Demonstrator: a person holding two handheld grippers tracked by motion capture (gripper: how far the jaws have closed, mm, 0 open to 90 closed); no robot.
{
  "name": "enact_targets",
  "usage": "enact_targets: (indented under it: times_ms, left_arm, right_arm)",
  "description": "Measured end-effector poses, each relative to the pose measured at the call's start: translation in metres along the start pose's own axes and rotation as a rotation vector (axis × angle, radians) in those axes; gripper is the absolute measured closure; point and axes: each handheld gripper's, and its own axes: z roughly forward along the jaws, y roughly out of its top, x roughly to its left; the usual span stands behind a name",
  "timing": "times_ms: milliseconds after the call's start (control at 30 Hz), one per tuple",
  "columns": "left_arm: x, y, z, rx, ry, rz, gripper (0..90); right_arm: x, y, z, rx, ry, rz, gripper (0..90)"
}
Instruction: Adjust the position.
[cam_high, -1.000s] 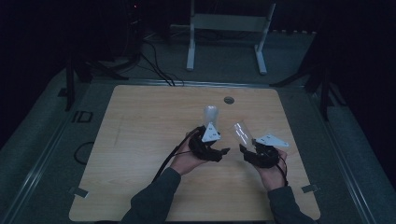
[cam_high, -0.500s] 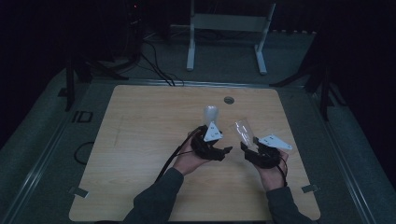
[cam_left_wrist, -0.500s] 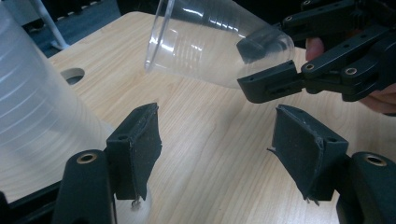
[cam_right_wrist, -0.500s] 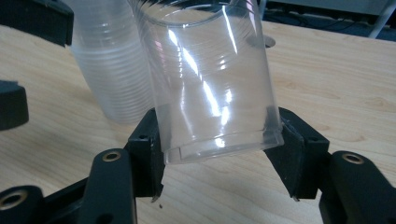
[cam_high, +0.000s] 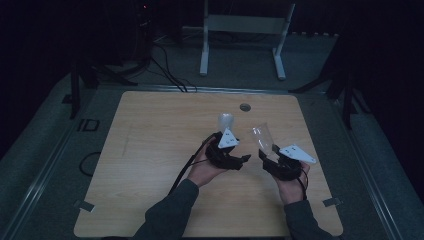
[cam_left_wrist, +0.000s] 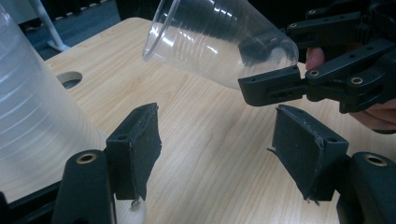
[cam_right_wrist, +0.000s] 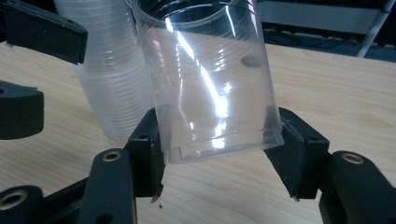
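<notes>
With the clear plastic cup clamped at its base between the right gripper fingers, and the cup stack just beside the left gripper fingers, which are parted on nothing, the cup should be steadied before being set on the worktop.

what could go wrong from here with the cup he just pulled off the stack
1. The right gripper pinches the clear cup only at its narrow base, tilted; thin plastic could buckle or slip out.
2. The left gripper stands open beside the stack of cups, not clamping it, so a bump from the cup's rim might topple the stack.
3. Both grippers hang close together over the table, so they could knock each other.
</notes>
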Motion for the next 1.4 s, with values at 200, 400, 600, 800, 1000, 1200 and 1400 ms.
enact_targets:
  times_ms: [200,400,600,800,1000,1200,1400]
  left_arm:
    - [0.000,0.002,0.001,-0.014,-0.012,-0.018,30.5]
    - [0.002,0.004,0.002,-0.020,-0.022,-0.039,28.8]
    - [0.005,0.008,0.001,-0.035,-0.033,-0.061,28.2]
    - [0.009,0.011,0.001,-0.059,-0.046,-0.099,28.1]
    - [0.010,0.013,0.004,-0.073,-0.066,-0.132,27.6]
    - [0.008,0.015,0.008,-0.078,-0.083,-0.151,26.8]
    - [0.010,0.017,0.016,-0.096,-0.119,-0.215,24.8]
  right_arm:
    - [0.002,0.000,-0.001,-0.031,-0.006,-0.008,42.0]
    - [0.004,0.000,-0.003,-0.059,-0.012,-0.017,42.0]
    - [0.007,0.000,-0.005,-0.074,-0.026,-0.034,42.0]
    - [0.011,0.001,-0.006,-0.104,-0.031,-0.057,42.0]
    - [0.012,0.001,-0.008,-0.121,-0.030,-0.060,42.0]
    - [0.014,0.001,-0.008,-0.128,-0.027,-0.064,42.0]
    - [0.014,0.001,-0.009,-0.137,-0.024,-0.063,41.9]
